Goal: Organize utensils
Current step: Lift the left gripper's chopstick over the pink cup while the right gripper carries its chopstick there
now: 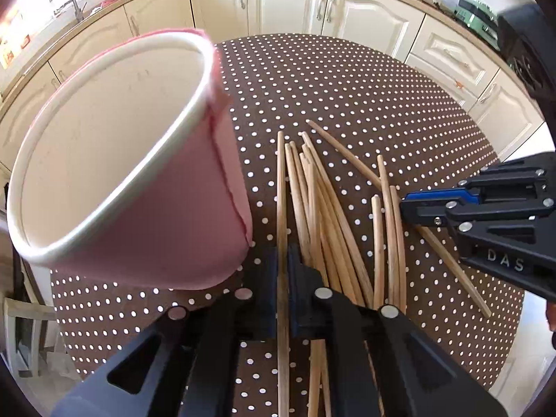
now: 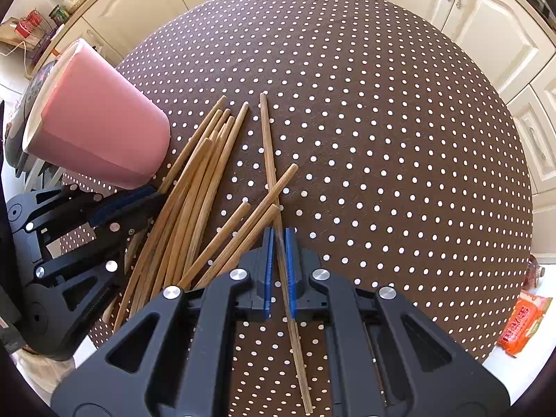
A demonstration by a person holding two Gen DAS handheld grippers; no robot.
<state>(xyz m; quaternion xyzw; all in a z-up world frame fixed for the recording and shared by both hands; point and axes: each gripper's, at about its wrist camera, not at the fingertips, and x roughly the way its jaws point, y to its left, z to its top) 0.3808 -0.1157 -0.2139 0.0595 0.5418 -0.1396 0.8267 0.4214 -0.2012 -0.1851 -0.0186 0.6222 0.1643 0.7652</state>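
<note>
A round desk [image 2: 382, 104] covered with a brown cloth with white polka dots carries all task items; cream cabinet doors [image 1: 288, 3] surround it. A pink tapered cup with a white rim and white interior [image 1: 114, 160] stands on the desk at its left side, appearing tilted in the fisheye views, just beside the utensils. A loose pile of light wooden chopsticks [image 2: 194, 187] lies fanned across the desk between the cup and the two tools, several sticks crossing one another.

The left gripper [image 1: 283, 260] has its fingers closed on a single wooden chopstick [image 1: 282, 187] that runs straight between them, its far tip pointing away from the camera. The right gripper [image 2: 279, 253] has its blue-padded fingers [image 2: 268, 260] closed on another single chopstick [image 2: 269, 160], which extends forward across the dotted cloth and also trails back beneath the tool body. An orange packet [image 2: 523, 323] lies beyond the desk edge at the right.
</note>
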